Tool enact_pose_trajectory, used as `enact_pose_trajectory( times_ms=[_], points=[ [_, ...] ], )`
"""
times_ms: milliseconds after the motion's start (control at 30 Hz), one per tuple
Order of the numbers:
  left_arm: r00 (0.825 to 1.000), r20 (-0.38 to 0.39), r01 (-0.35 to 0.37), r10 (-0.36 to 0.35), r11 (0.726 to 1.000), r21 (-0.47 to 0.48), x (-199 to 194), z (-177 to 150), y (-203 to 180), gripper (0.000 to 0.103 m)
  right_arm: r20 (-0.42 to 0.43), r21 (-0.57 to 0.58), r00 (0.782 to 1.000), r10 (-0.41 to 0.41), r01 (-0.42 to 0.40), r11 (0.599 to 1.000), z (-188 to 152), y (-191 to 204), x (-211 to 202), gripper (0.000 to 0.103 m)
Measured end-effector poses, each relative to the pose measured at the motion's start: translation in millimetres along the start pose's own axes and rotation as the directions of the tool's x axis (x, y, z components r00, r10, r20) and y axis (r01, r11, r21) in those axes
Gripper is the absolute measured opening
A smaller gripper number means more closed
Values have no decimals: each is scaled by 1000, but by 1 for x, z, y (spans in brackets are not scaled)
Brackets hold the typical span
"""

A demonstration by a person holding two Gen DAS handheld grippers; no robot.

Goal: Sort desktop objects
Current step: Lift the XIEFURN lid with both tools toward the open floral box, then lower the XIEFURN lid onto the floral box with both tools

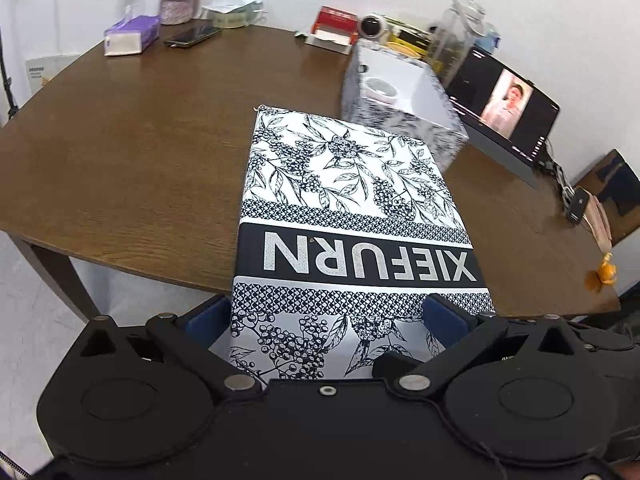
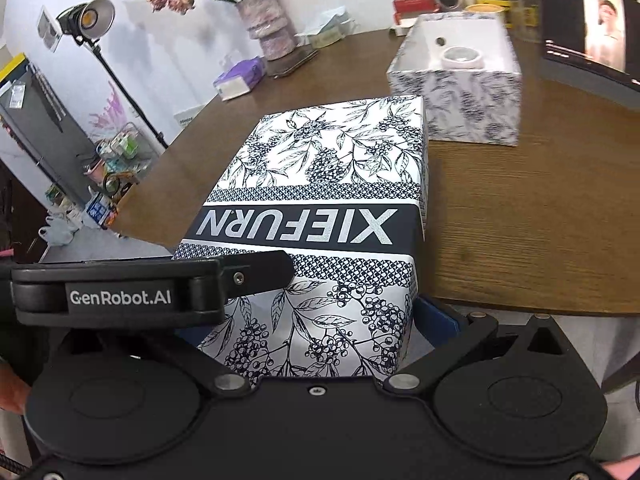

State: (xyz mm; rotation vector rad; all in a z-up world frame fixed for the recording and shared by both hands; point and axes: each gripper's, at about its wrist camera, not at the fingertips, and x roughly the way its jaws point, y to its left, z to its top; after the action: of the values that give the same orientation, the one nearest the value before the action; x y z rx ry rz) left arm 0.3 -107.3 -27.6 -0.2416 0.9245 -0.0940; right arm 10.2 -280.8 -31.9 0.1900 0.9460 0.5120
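Over table edge [image 1: 120,216]: left gripper [image 1: 326,322], right gripper [image 2: 316,320] both clamp lid [image 1: 352,208].

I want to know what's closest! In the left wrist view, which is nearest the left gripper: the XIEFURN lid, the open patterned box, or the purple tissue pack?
1. XIEFURN lid, between the jaws.
2. Open patterned box, ahead, right.
3. Purple tissue pack, far left.
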Motion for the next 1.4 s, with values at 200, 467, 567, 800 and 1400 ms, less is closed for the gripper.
enact_pose_trajectory(
  times_ms=[200, 467, 567, 800, 1400],
  points=[
    [1000, 12, 28, -29, 998, 52, -4, 2, -29, 103, 53, 32, 998, -29, 27, 999, -1, -15, -24, 103],
    [996, 51, 69, -74, 993, 96, -4, 16, -60, 103, 127, 43, 989, -71, 66, 997, 12, -32, -47, 103],
    [994, 64, 82, -89, 991, 106, -2, 23, -68, 102, 150, 44, 985, -85, 79, 996, 21, -37, -50, 103],
    [989, 90, 104, -114, 988, 111, 11, 46, -79, 102, 178, 45, 978, -111, 105, 993, 46, -50, -46, 103],
    [987, 95, 117, -128, 986, 114, 117, 186, -87, 102, 178, 56, 976, -126, 118, 991, 188, -115, 37, 103]
  ],
)
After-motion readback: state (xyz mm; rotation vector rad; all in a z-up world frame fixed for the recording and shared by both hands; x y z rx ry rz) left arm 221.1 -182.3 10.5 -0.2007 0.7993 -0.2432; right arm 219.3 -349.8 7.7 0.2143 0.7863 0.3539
